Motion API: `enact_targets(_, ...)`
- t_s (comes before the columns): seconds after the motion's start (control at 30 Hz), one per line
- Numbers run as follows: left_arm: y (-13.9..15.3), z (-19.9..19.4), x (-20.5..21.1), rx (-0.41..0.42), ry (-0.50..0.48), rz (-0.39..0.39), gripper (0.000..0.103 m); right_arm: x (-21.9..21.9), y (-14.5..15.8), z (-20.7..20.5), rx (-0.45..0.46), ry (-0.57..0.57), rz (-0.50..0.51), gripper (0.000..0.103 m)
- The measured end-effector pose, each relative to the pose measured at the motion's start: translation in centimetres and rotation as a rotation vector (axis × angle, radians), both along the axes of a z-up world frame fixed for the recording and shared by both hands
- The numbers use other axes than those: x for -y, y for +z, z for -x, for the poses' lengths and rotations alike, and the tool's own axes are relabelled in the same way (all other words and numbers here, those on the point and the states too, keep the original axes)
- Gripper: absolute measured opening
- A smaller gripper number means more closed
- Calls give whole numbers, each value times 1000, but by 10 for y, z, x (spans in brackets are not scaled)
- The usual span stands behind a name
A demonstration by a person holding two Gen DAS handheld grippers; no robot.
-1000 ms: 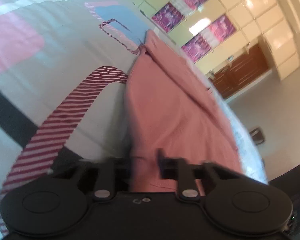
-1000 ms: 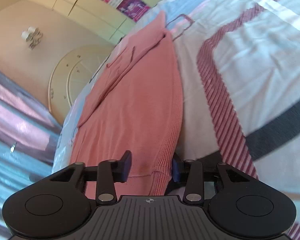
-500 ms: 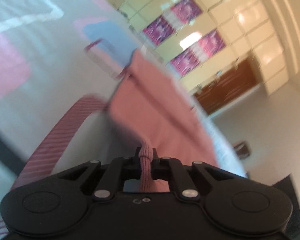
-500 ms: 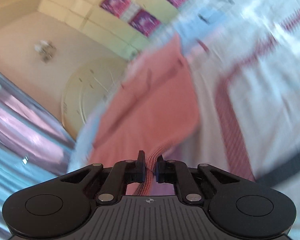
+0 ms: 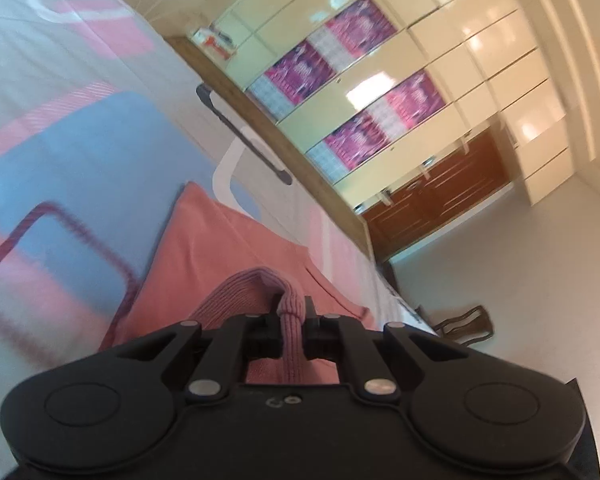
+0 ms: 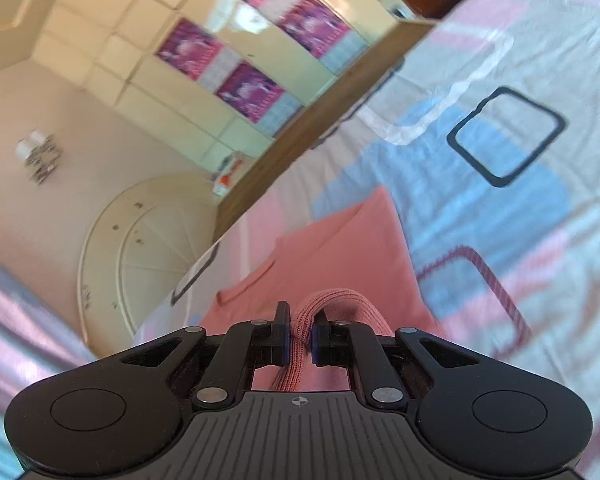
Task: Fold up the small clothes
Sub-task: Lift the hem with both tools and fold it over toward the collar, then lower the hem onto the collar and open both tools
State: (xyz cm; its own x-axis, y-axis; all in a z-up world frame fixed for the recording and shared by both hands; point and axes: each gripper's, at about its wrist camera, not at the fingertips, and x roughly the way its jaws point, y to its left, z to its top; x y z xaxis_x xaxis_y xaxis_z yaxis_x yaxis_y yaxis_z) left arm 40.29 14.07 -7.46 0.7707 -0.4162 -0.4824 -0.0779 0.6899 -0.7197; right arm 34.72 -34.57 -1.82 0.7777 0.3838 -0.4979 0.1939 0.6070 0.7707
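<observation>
A salmon-pink knit garment point(image 5: 204, 256) lies on a patterned bedsheet point(image 5: 76, 152), its far end stretching away from me. My left gripper point(image 5: 291, 320) is shut on the garment's ribbed hem, which bunches up between the black fingers. In the right wrist view the same pink garment point(image 6: 356, 252) runs ahead, and my right gripper point(image 6: 299, 338) is shut on another part of the ribbed hem. Both pinched edges are lifted above the rest of the cloth, which lies flat beneath them.
The bedsheet point(image 6: 500, 208) carries blue, pink and white patches with dark outlines. A wooden bed frame point(image 5: 284, 148) borders the bed's far side. Cream cupboards with purple posters point(image 5: 356, 80) line the wall. A brown cabinet point(image 5: 440, 192) and pale floor point(image 5: 520, 272) lie to the right.
Both grippers closed on the garment's near hem, then lifted it and carried it forward over the cloth toward the far end. The visible stretch of garment ahead is much shorter now.
</observation>
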Motion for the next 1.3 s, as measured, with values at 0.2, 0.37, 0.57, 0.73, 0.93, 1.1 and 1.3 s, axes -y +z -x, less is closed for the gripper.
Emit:
enact_targets(0.2, -31, -86, 4, -105, -57, -43, 8, 15, -42, -83, -137, -51, -69, 9)
enact_targets(0.37, -41, -116, -7, -49, 1, -77, 76, 19, -64, -113, -161, -118, -14, 60)
enact_targets(0.57, -34, -129, -18, -7, -157, -235, 54, 22, -46, -101, -19, -72, 160, 72)
enact_targets(0.73, -39, -145, 10, -4, -317, -409, 56, -6, -47, -115, -41, 121, 355, 54)
enact_targets(0.93, -51, -158, 51, -15, -430, -601, 38, -50, -70, -141, -96, 228, 569, 50)
enact_targets(1.1, -35, -128, 42, 181, -305, -590, 9, -66, -64, -134, -16, 257, 722, 2)
enact_targets(1.3, -38, -128, 29, 149, -177, -504, 8, -52, -69, -124, 4, 141, 695, 2)
